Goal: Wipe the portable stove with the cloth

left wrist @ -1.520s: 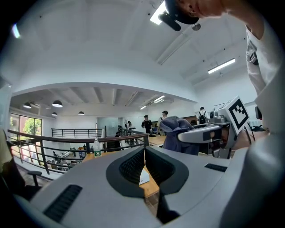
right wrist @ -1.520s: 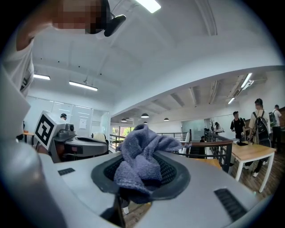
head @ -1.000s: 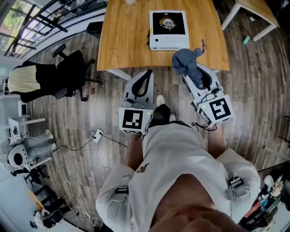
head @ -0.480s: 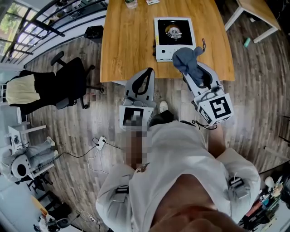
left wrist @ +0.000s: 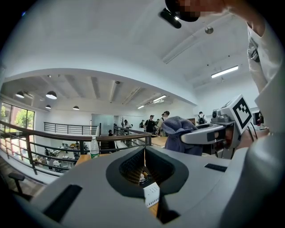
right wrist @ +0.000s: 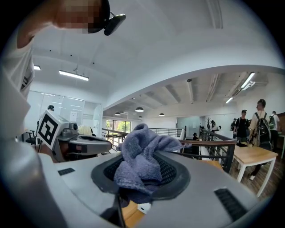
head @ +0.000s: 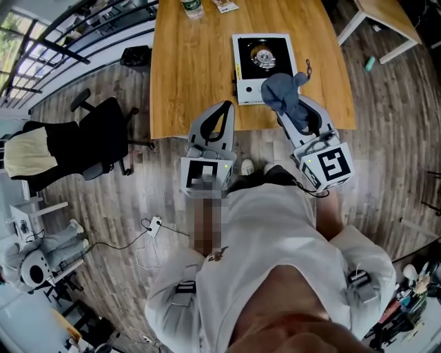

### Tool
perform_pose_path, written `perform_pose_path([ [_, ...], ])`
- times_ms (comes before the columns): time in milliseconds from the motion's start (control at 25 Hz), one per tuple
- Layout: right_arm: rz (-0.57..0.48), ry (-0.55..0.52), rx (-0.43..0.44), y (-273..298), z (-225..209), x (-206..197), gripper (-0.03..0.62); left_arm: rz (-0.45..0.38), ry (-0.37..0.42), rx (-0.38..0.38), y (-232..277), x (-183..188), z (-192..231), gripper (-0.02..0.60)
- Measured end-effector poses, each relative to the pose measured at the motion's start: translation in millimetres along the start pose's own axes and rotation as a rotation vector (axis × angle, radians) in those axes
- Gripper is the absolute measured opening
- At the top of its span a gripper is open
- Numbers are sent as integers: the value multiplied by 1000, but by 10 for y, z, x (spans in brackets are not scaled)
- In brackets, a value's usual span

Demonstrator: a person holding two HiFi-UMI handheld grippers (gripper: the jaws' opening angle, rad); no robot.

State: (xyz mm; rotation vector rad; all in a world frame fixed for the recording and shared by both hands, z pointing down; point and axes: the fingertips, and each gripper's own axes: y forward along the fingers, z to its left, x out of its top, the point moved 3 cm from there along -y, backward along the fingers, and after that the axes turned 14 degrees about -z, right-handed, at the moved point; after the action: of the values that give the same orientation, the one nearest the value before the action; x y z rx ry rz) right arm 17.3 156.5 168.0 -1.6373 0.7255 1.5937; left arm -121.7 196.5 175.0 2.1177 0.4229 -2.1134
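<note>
Wooden table [head: 193,69], square stove [head: 265,58], right gripper [head: 291,103] grasping fuzzy cloth [head: 279,88] (bunched), left gripper [head: 222,107] clenched

Cloth [head: 282,93] bunches over the right gripper [head: 290,103] tips, hiding them and the portable stove's [head: 262,61] near-right corner. Stove panel print too small to read. Bottle [head: 193,7] at the table's [head: 189,83] far edge is cut off by the picture top.
</note>
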Motion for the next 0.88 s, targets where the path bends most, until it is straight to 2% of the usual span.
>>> perform_pose_path([
  [280,27,14,6,168,-262,-176,144,36,-15,-1,310,-186,64,23],
  [560,68,25,41,397,-550,-406,144,71,-20,40,603,-372,176,23],
  [880,134,45,95,603,-675,-750,144,109,-26,85,772,-608,319,23],
])
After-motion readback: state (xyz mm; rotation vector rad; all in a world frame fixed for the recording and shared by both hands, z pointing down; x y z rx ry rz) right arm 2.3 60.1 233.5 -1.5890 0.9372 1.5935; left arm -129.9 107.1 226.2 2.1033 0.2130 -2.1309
